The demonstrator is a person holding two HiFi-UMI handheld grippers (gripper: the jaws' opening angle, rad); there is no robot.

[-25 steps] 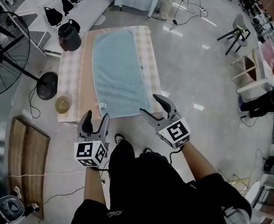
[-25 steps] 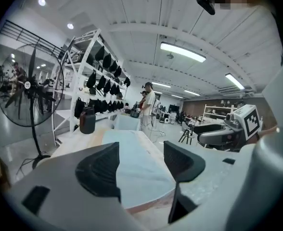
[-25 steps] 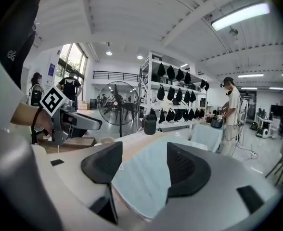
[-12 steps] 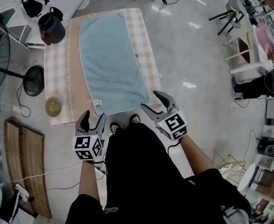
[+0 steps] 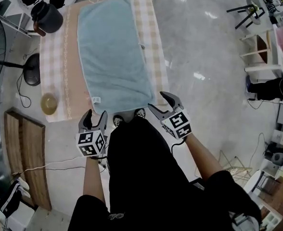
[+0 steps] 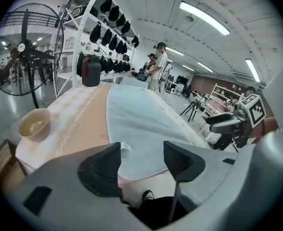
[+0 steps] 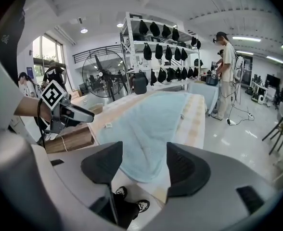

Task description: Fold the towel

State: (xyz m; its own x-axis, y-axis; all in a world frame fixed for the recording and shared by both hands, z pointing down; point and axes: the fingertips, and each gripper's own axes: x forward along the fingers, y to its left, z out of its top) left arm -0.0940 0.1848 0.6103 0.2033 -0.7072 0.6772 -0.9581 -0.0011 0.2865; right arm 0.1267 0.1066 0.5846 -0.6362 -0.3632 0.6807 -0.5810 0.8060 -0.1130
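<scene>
**Hovering at the towel's near edge**

The pale blue towel [image 5: 113, 52] is spread flat and lengthwise on the checked table [image 5: 55, 76], in the upper middle of the head view. Both grippers are held at the lower centre, just short of its near edge and not touching it. The left gripper [image 5: 96, 113] is seen with jaws spread and nothing between them. The right gripper [image 5: 156, 100] is likewise spread wide and empty. A bowl [image 5: 49, 103] is set at the table's lower left, a black jug [image 5: 46, 16] at its upper left.
</scene>
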